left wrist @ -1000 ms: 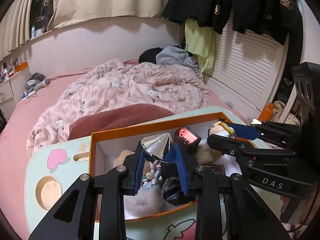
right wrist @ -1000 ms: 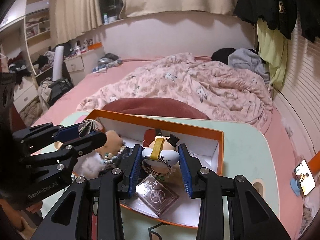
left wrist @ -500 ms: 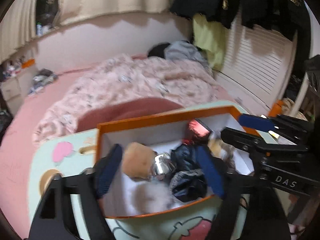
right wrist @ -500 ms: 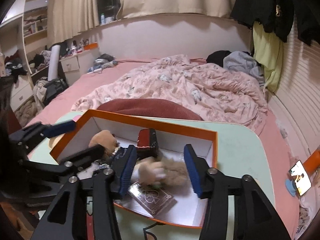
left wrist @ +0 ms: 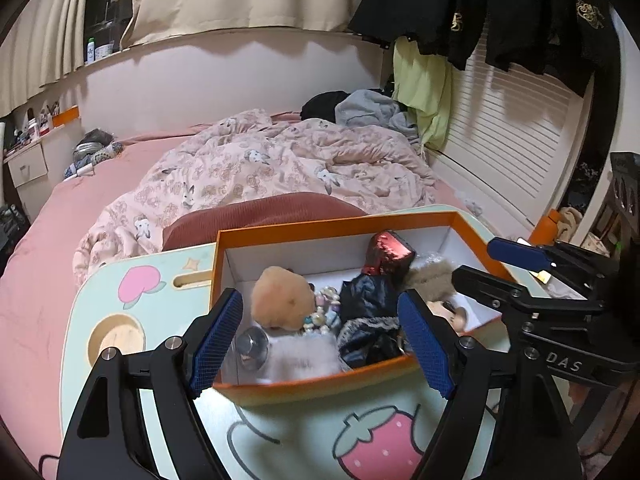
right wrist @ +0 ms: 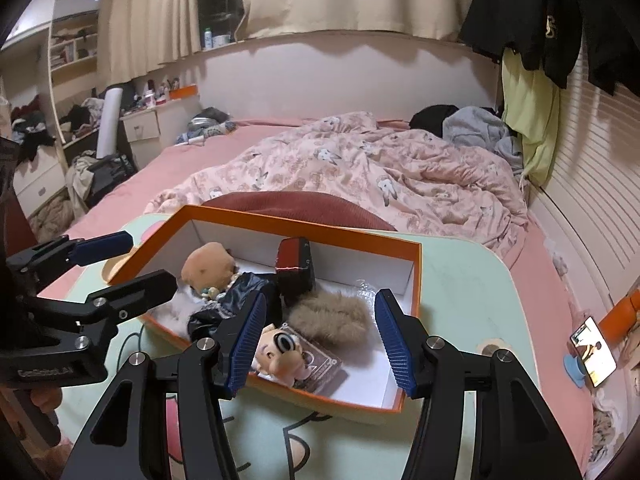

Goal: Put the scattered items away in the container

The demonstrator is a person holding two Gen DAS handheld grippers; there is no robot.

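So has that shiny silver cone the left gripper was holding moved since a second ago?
Yes. The silver cone has dropped from between the left gripper jaws, which have just been opening, into the orange box.

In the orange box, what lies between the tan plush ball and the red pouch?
In the right wrist view, a crumpled black glossy item lies between the tan plush ball and the red pouch, with a bead string by the ball.

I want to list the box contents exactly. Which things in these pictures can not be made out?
- Left wrist view: white furry item in the orange cardboard box is blurred; what it is stays unclear.
- Right wrist view: clear square card lies partly under the small doll head; its print is too small.
- Right wrist view: dark shiny fabric is partly hidden by a tool finger.
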